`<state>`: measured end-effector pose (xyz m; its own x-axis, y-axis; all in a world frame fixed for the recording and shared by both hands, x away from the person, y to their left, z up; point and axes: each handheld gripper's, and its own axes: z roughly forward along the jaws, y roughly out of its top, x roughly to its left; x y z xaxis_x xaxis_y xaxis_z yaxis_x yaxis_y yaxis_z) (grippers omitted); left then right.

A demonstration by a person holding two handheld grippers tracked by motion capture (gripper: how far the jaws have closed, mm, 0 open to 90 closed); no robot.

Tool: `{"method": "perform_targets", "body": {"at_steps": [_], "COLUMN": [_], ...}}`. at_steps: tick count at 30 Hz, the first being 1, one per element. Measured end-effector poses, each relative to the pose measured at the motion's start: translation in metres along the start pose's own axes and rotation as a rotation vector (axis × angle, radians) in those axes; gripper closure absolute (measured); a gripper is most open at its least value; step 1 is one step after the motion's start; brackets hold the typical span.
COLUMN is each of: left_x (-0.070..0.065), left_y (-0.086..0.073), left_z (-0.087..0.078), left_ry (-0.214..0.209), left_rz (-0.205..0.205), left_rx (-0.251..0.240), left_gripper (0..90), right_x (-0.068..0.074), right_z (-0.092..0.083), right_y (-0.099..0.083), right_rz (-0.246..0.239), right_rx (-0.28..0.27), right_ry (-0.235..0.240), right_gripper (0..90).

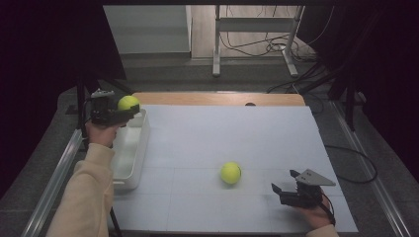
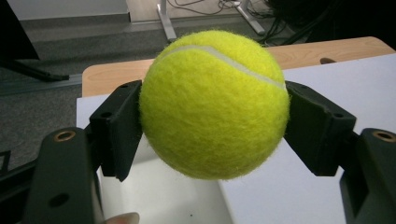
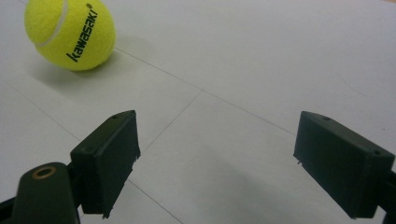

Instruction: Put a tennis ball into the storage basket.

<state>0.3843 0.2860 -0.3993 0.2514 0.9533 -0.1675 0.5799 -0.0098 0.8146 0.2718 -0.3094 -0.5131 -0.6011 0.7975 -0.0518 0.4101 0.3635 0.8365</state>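
The tennis ball [image 2: 214, 105] I have in hand sits clamped between the two black jaws of my left gripper [image 1: 118, 111], which press on it from either side; in the left gripper view I see its white seam curving across the top and the felt bulging slightly past the pads. From the high view I read that the ball is held up off the table, over the far end of the white bin [image 1: 129, 153] that stands along the left edge of the white table top [image 1: 207, 133]. Through the left gripper view, the pale inside of the bin lies below the ball, with the wooden edge of the table [image 2: 116, 77] beyond it. My left sleeve [image 1: 86, 197] runs up from the bottom of the high view to that hand. A second tennis ball [image 1: 230, 173] rests on the white surface near the middle of the table, closer to the near edge, well apart from the bin. My right gripper [image 1: 285, 186] lies low near the right front corner, its jaws standing wide apart with nothing between them; in the right gripper view I see that second ball ahead and off to the left, its printed lettering facing me, and it touches neither jaw.
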Motion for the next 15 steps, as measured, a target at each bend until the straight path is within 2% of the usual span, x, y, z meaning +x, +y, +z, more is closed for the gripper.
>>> {"method": "perform_targets", "body": {"at_steps": [15], "left_x": [0.007], "left_y": [-0.004], "left_z": [0.012], "left_ry": [0.021], "left_rz": [-0.006], "left_rx": [0.056], "left_gripper": [26.7], "right_x": [0.000], "right_z": [0.000], "right_y": [0.000], "right_rz": [0.000], "right_rx": [0.001], "right_ry": [0.001], "right_gripper": [14.5]}}
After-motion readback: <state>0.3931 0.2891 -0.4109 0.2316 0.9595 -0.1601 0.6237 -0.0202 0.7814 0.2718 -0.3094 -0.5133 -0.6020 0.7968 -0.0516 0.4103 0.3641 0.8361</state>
